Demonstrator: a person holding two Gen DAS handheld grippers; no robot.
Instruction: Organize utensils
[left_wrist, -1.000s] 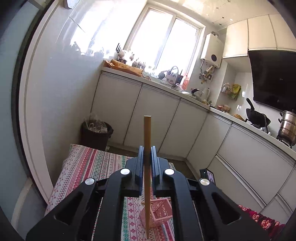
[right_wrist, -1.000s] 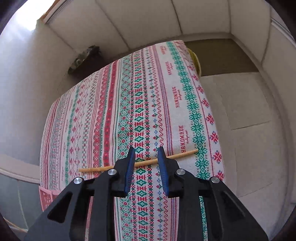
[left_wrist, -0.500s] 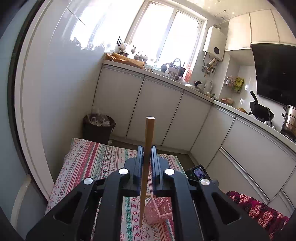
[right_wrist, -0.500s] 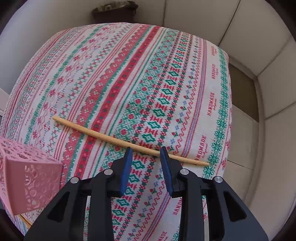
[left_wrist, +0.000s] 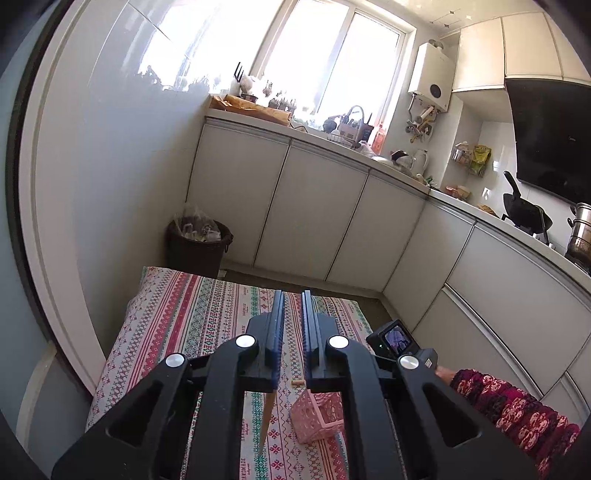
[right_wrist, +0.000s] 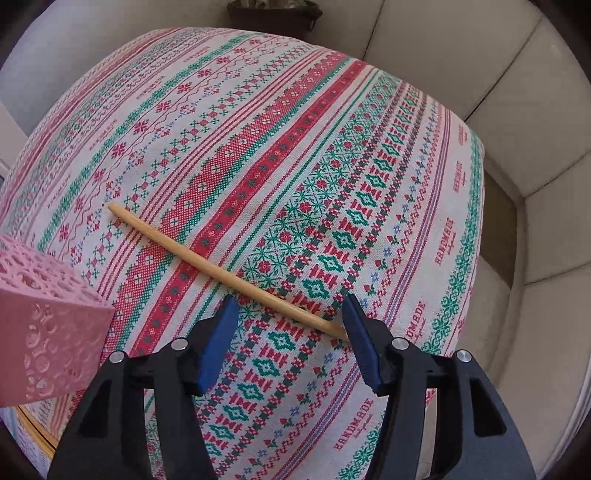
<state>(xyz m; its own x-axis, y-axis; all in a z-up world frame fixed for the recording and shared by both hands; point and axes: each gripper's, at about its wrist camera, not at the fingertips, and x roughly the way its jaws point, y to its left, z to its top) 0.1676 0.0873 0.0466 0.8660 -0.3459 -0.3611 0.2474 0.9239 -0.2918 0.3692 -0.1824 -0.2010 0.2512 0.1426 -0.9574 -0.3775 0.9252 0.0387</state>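
Bright daylight thru blown-out window (left_wrist: 332, 62), sharp w/ fisheye-warped edges.

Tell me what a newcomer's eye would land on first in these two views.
The red-and-green patterned tablecloth fills the right wrist view, with a wooden chopstick lying diagonally across it just ahead of the right gripper, whose jaws are opening. A pink lattice basket sits at the left edge, and the bright kitchen window dominates the left wrist view.

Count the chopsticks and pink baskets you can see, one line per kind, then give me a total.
Chopsticks: 2 (a chopstick in the left tool, another lying on the cloth)
Pink basket: 1
Total: 3
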